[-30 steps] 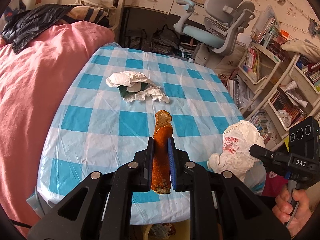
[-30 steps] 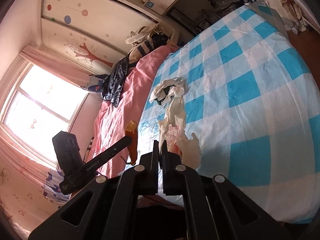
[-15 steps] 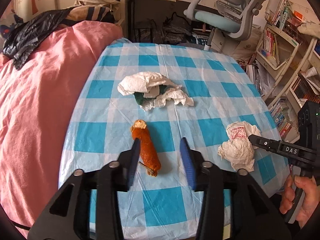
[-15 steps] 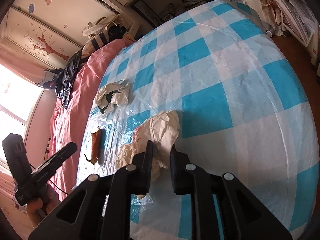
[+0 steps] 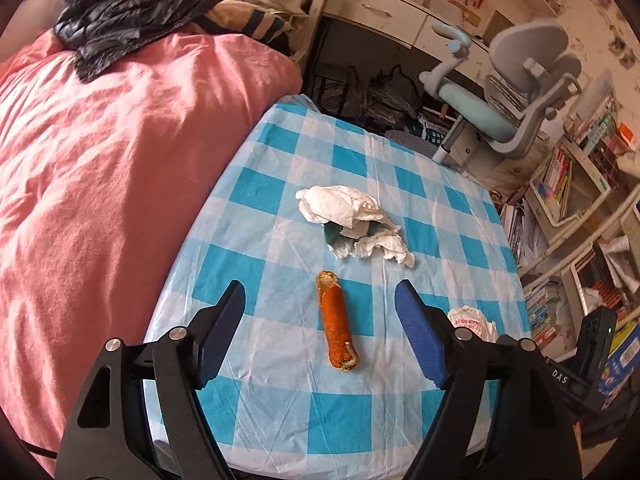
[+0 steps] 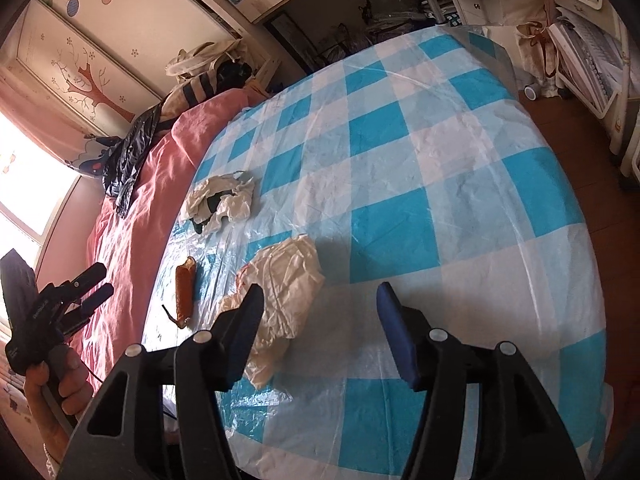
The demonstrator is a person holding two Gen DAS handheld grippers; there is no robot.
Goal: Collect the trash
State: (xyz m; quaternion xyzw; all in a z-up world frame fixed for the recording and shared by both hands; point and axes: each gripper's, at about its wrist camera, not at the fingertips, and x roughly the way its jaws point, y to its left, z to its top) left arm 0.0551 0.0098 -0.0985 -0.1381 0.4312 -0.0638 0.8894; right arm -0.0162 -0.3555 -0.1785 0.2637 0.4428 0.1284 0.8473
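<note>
An orange-brown peel strip (image 5: pixel 336 324) (image 6: pixel 185 292) lies flat on the blue-and-white checked tablecloth (image 5: pixel 280 420) (image 6: pixel 480 240). My left gripper (image 5: pixel 320 292) (image 6: pixel 86 292) hovers over it with its jaws opening wide, and neither pad touches the peel. Beyond it sits a heap of crumpled white tissues (image 5: pixel 352 216) (image 6: pixel 220 202) with something dark green inside. A crumpled white plastic bag (image 6: pixel 280 280) (image 5: pixel 472 322) rests on the table beside the left finger of my right gripper (image 6: pixel 320 295). That gripper's jaws are opening too, with nothing pressed between them.
A bed with a pink cover (image 5: pixel 100 180) runs along the table's left side, with a black jacket (image 5: pixel 128 20) on it. A grey office chair (image 5: pixel 512 92) and a desk stand beyond the table, and bookshelves (image 5: pixel 580 208) stand to its right. A person's hand (image 6: pixel 60 380) holds the left gripper.
The left gripper let go of the orange peel, which now lies on the table, and drew back with wider jaws. The right gripper went from shut to open, and the plastic bag settled on the cloth.
</note>
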